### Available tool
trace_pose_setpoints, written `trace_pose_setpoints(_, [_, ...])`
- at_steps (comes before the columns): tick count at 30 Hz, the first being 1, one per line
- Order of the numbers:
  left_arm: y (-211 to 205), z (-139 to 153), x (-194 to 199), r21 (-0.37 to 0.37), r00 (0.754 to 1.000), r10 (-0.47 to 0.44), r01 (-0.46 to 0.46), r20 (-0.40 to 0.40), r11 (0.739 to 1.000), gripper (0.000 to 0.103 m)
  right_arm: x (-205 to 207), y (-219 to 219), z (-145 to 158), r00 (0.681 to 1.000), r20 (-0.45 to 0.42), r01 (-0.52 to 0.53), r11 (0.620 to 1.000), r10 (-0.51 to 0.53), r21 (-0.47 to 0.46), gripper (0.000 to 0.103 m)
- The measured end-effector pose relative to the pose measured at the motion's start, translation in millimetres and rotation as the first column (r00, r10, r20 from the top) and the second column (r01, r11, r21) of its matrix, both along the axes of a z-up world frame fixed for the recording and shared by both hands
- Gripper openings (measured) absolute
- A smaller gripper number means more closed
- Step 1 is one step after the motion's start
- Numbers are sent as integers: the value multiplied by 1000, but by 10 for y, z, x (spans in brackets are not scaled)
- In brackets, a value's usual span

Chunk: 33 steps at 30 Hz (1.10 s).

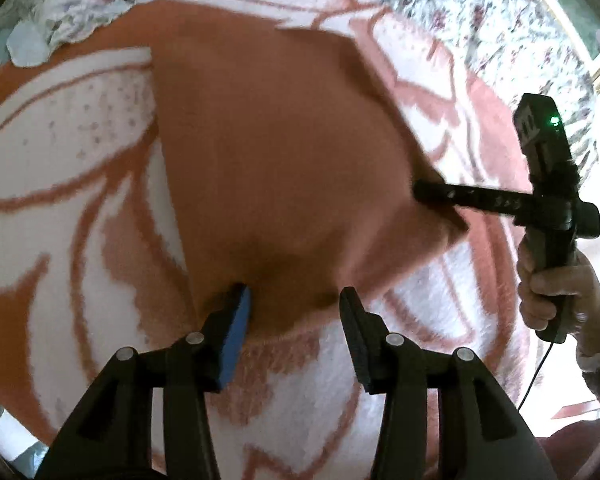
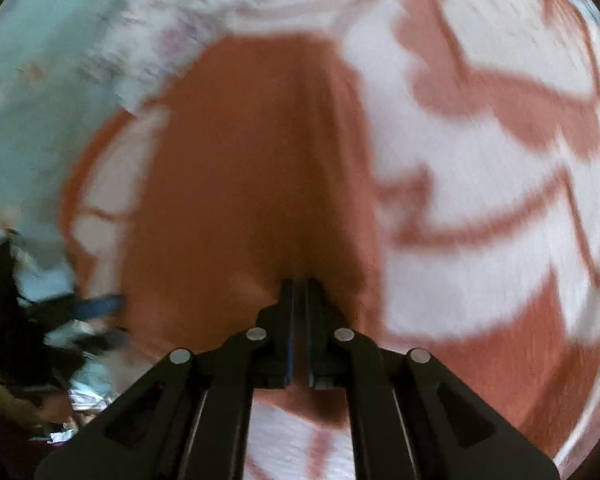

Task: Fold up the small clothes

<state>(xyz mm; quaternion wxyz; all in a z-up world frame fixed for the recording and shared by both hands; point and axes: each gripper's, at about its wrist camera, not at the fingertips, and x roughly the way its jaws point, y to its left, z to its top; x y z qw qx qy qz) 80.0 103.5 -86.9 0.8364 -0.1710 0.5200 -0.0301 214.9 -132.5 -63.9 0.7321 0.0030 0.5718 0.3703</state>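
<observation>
A small rust-orange garment (image 1: 268,152) lies spread on a white and terracotta patterned blanket (image 1: 60,168). My left gripper (image 1: 296,300) is open, its fingers straddling the garment's near edge without pinching it. My right gripper (image 1: 424,192) comes in from the right and is shut on the garment's right corner, lifting it slightly. In the right wrist view the right gripper (image 2: 300,284) has its jaws together on the orange garment (image 2: 240,168), which stretches away from it. The view is blurred.
A floral bedspread (image 1: 440,4) lies beyond the blanket at the top. A pale blue-green surface (image 2: 40,80) is at the left of the right wrist view. The person's hand (image 1: 556,288) holds the right gripper's handle, with a cable below it.
</observation>
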Motion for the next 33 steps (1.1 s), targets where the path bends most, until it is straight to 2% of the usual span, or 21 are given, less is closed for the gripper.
trace_pose_setpoints(3, [-57,30,19,30,1000,-4,4,-5,1000,46,74,-82,-9,997,-50,61,997,-58,56,0])
trace_pose_setpoints(4, [-51,89,17,22,1000,-3,3,1,1000,46,79,-78,53,997,-43,63,996,-61,59,4])
trace_pose_setpoints(6, [-25,223,-30,9,999,7,-7,31,1000,46,104,-37,243,998,8,57,994,-58,94,6])
trace_pose_setpoints(7, [-18,271,-41,10,999,17,-17,49,1000,47,160,-8,356,997,43,63,993,-67,104,11])
trace_pose_setpoints(9, [46,385,-109,28,995,54,-57,79,998,49,283,24,444,993,75,83,990,-92,112,30])
trace_pose_setpoints(10, [82,400,-127,42,993,79,-83,86,996,49,351,32,464,990,89,95,989,-106,116,42])
trace_pose_setpoints(11, [115,377,-133,56,991,105,-109,80,992,49,423,81,471,987,105,105,987,-118,118,46])
trace_pose_setpoints(16, [271,-7,-113,42,985,171,-170,-30,985,48,810,376,241,990,80,114,991,-119,63,46])
trace_pose_setpoints(17, [286,-50,-134,30,984,171,-170,-46,985,47,847,479,164,992,64,103,994,-104,31,27])
trace_pose_setpoints(18, [288,-76,-141,3,984,168,-168,-55,986,47,887,512,113,993,54,102,995,-103,5,13])
trace_pose_setpoints(20, [280,-106,-192,-2,987,152,-152,-58,988,47,919,397,197,987,65,143,988,-147,58,11])
trace_pose_setpoints(21, [257,-125,-178,8,987,146,-146,-65,989,47,926,347,229,981,89,166,985,-170,57,10])
trace_pose_setpoints(22, [252,-155,-179,11,987,144,-143,-73,990,47,939,352,194,980,104,169,985,-170,23,4])
trace_pose_setpoints(24, [247,-170,-156,9,986,146,-146,-79,989,47,1007,365,-12,987,49,152,988,-151,-11,4])
trace_pose_setpoints(26, [246,-151,-147,10,987,140,-139,-79,990,47,1016,330,10,987,53,154,988,-154,3,6])
trace_pose_setpoints(28, [255,-144,-139,8,987,140,-140,-83,990,47,923,230,239,984,73,158,986,-162,56,7])
trace_pose_setpoints(30, [262,-146,-152,-1,987,140,-140,-85,990,47,699,137,527,987,96,113,982,-128,151,7])
trace_pose_setpoints(33, [273,-158,-188,-6,985,150,-151,-88,988,48,285,102,666,994,112,-1,988,-16,153,7])
